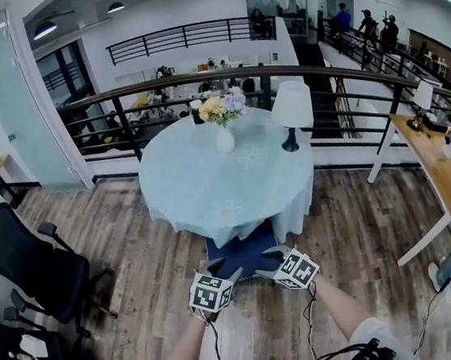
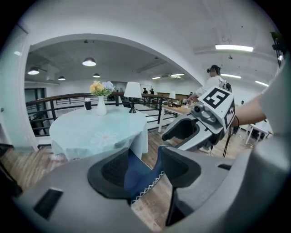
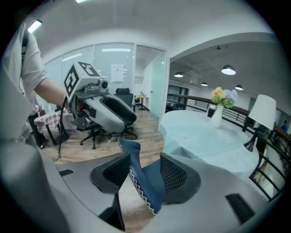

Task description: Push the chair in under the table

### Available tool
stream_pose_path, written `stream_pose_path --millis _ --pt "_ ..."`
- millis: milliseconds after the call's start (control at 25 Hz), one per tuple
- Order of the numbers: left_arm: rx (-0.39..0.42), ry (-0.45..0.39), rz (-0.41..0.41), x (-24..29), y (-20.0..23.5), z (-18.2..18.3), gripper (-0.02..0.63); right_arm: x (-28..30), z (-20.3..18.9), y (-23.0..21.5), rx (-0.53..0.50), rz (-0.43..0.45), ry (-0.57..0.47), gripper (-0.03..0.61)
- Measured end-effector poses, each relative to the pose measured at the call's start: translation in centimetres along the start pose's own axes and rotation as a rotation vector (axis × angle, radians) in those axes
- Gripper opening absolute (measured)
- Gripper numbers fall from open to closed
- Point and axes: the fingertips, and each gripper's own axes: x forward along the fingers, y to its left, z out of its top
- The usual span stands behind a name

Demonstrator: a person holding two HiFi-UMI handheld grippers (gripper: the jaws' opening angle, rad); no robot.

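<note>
In the lower centre of the head view we hold the left gripper [image 2: 142, 169] and the right gripper [image 3: 140, 175] side by side at the back of the blue chair [image 1: 242, 250], which sits under the round table [image 1: 180, 205], both claws spread wide with the blue back in each gap.

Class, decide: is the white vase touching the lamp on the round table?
Apart. The head view shows a stretch of bare tablecloth between the vase and the lamp.
</note>
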Motion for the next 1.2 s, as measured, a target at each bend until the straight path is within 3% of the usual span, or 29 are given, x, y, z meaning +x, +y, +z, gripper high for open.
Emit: stream_pose_path --millis 120,240,520,680,960,1200 --pt "-0.068 -0.051 0.063 -1.8 -0.3 0.2 0.184 -1.6 0.4 0.2 0.069 -0.075 -0.054 0.196" --pt "-0.083 -0.071 0.122 -3.2 -1.1 -0.2 0.122 -3.2 0.6 0.9 0.138 -0.140 -0.100 0.130" --pt "-0.147 -0.095 0.163 -5.5 -4.2 -2.2 0.073 -6.0 0.2 3.8 0.289 -0.245 -0.177 0.055" --pt "-0.196 -0.094 0.186 -6.5 -4.8 -3.3 0.045 -7.3 -1.2 5.3 0.365 -0.318 -0.161 0.051" --pt "-0.145 -0.126 0.241 -9.1 -6.7 -4.3 0.012 -9.0 -2.0 8.6 0.477 -0.397 -0.239 0.049" --pt "-0.166 -0.148 0.258 -10.0 -7.8 -4.4 0.005 -9.3 -2.4 10.4 0.550 -0.452 -0.249 0.040"
